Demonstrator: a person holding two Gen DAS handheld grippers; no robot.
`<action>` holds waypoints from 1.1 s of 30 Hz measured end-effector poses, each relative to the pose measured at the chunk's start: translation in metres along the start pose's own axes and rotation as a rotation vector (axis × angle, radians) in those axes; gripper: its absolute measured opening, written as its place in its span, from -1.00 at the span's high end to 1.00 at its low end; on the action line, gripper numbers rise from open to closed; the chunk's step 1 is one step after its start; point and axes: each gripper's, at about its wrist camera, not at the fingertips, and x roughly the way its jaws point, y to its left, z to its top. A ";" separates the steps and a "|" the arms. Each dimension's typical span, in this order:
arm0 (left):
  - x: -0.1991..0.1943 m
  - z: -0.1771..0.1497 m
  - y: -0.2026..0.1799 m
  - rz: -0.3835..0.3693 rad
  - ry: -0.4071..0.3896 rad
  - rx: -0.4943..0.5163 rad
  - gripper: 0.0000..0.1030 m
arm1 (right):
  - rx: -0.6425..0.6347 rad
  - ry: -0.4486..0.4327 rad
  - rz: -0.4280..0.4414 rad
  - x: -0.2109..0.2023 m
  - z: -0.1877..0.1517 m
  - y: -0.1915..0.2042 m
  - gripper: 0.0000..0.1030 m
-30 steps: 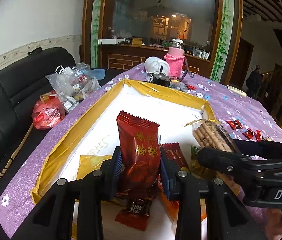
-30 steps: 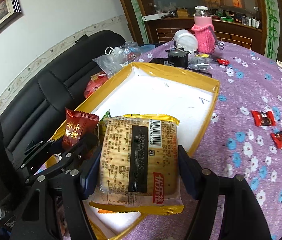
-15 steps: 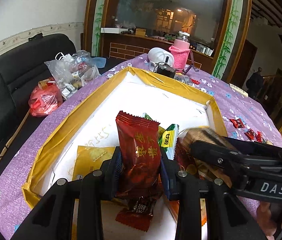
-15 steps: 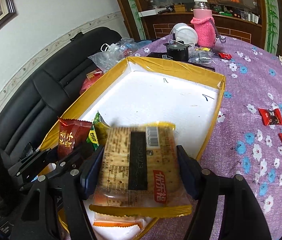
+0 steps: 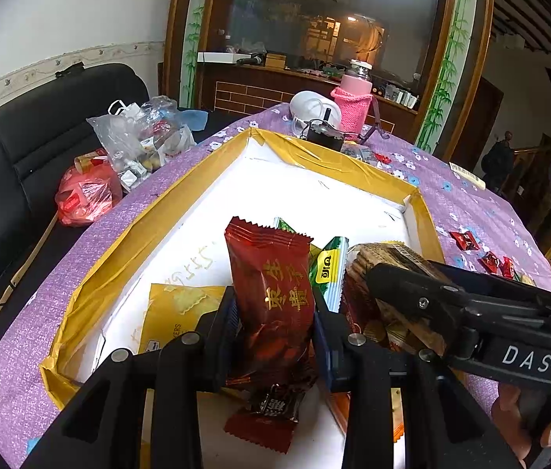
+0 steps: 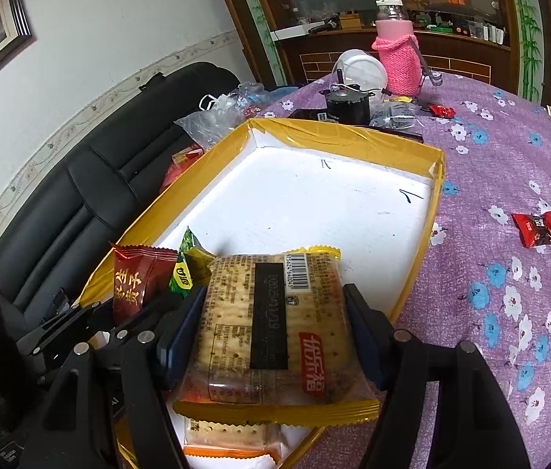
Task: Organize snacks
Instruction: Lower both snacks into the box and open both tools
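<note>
My left gripper (image 5: 275, 324) is shut on a dark red snack packet (image 5: 271, 289) with gold characters, held upright over the near end of the yellow-rimmed white tray (image 5: 127, 262). My right gripper (image 6: 271, 332) is shut on a clear cracker pack (image 6: 275, 324) with yellow edges, also above the tray's (image 6: 349, 136) near end. In the tray lie a yellow cracker packet (image 5: 173, 316), a green-yellow packet (image 5: 330, 269), a small red candy (image 5: 267, 418) and another cracker pack (image 6: 232, 434). The red packet (image 6: 138, 277) and left gripper show at the left of the right wrist view.
Several loose red candies (image 6: 537, 228) lie on the purple flowered tablecloth (image 6: 509, 179) right of the tray. Behind the tray stand a pink-sleeved bottle (image 6: 396, 58), a white round object (image 6: 361, 68) and a black can (image 6: 347, 103). Plastic bags (image 5: 138, 136) sit on a black sofa (image 5: 13, 156) at left.
Both grippers have drifted slightly back toward the near end of the tray with their packets still held. A green-yellow packet has come into view between them.
</note>
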 end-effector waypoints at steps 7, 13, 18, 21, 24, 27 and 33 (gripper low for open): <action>0.000 0.000 0.001 -0.001 -0.002 -0.003 0.29 | -0.006 -0.006 -0.005 0.001 -0.001 0.002 -0.34; -0.001 0.000 0.001 -0.001 -0.002 -0.003 0.29 | 0.000 -0.008 0.008 0.003 -0.001 0.004 -0.34; -0.001 0.000 0.002 0.002 -0.003 -0.002 0.29 | 0.003 -0.014 0.020 0.005 -0.001 0.004 -0.34; -0.001 0.000 0.002 0.002 -0.003 -0.002 0.29 | 0.003 -0.014 0.020 0.005 -0.001 0.004 -0.34; -0.002 0.000 0.003 0.006 -0.006 -0.002 0.29 | 0.005 -0.016 0.025 0.005 -0.001 0.003 -0.34; -0.002 0.001 0.003 0.007 -0.007 -0.001 0.29 | 0.006 -0.016 0.026 0.005 -0.002 0.002 -0.34; -0.005 0.000 0.004 0.017 -0.006 -0.004 0.29 | 0.005 -0.013 0.030 0.005 -0.001 0.003 -0.35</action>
